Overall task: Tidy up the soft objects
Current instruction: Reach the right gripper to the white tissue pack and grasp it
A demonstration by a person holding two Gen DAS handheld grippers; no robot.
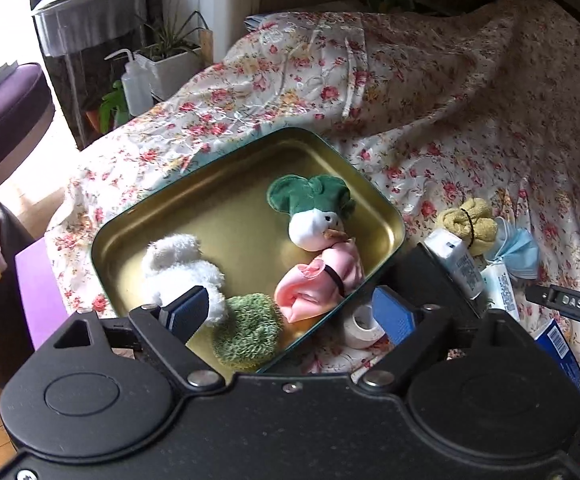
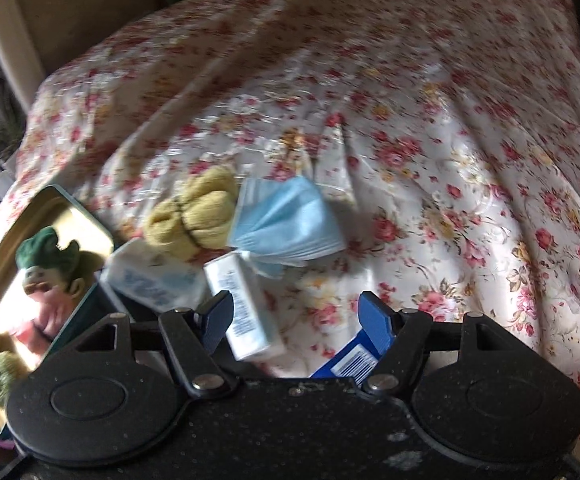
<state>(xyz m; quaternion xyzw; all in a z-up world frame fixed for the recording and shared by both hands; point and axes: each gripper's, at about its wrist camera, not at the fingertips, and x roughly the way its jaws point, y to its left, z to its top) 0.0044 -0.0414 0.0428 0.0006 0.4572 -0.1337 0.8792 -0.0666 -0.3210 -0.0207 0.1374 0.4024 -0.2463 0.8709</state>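
A gold tin tray (image 1: pixel 218 208) lies on the flowered bedspread (image 2: pixel 409 160). In it are a white fluffy toy (image 1: pixel 178 268), a plush with a green cap (image 1: pixel 313 216), a pink cloth roll (image 1: pixel 317 284) and a green knobbly pad (image 1: pixel 250 332). My left gripper (image 1: pixel 290 312) hangs open above the tray's near edge, holding nothing. To the tray's right lie a yellow towel roll (image 2: pixel 198 216) and a blue face mask (image 2: pixel 286 220). My right gripper (image 2: pixel 295 316) is open just short of them. A white box (image 2: pixel 242 308) lies on the spread beside its left finger.
A tissue pack (image 2: pixel 150 276) leans by the tray's corner, a blue box (image 2: pixel 349 356) lies under the right finger, and a roll of white tape (image 1: pixel 363 322) sits by the tray. Plants and a squeeze bottle (image 1: pixel 136 84) stand beyond the bed's left edge.
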